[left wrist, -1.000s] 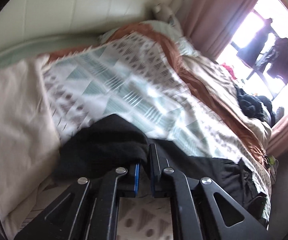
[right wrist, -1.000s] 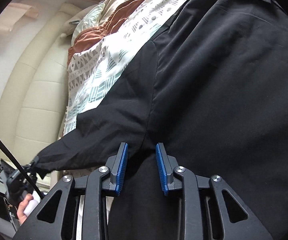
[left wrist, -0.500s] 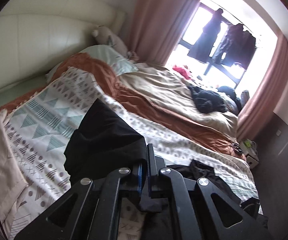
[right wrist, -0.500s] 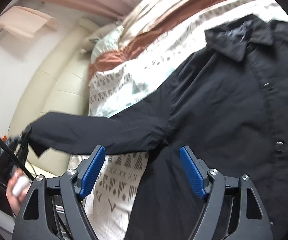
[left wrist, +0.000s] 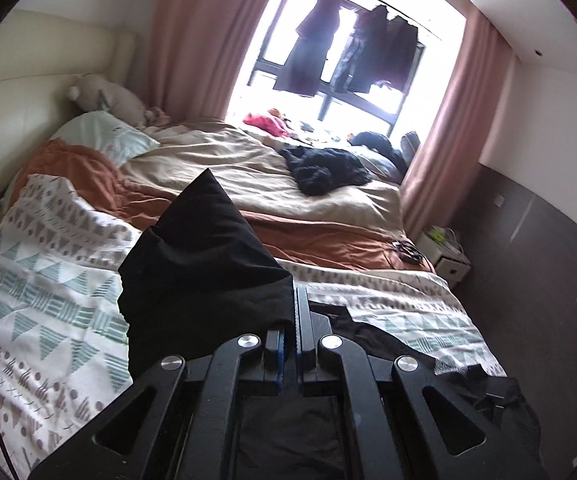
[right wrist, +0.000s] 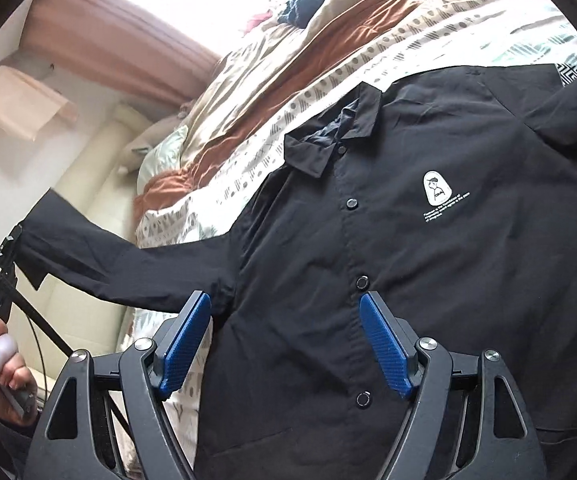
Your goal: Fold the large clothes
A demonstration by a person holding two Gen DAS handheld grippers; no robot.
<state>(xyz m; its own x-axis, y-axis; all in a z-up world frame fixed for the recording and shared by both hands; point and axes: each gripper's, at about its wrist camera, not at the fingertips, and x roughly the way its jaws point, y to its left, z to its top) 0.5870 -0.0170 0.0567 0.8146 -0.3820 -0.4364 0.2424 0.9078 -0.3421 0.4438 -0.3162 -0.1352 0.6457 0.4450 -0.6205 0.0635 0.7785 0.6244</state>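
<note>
Black button-front collared shirt (right wrist: 408,240) lies spread face-up on the patterned bedspread (right wrist: 468,32). Left wrist view: the left tongs (left wrist: 288,332) are clamped on its black sleeve cuff (left wrist: 200,264), lifted above the bed. Right wrist view: the right tongs (right wrist: 284,344) gape wide, empty, over the placket. Judged: folding barely begun; both sleeves and the body are unfolded.

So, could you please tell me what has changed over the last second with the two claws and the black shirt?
The right claw opened, let go of the black shirt near the armpit and drew back. The left claw lifted the sleeve cuff up off the patterned duvet. The left claw's grip on the cuff stayed shut; the shirt body still lies flat, buttoned.
</note>
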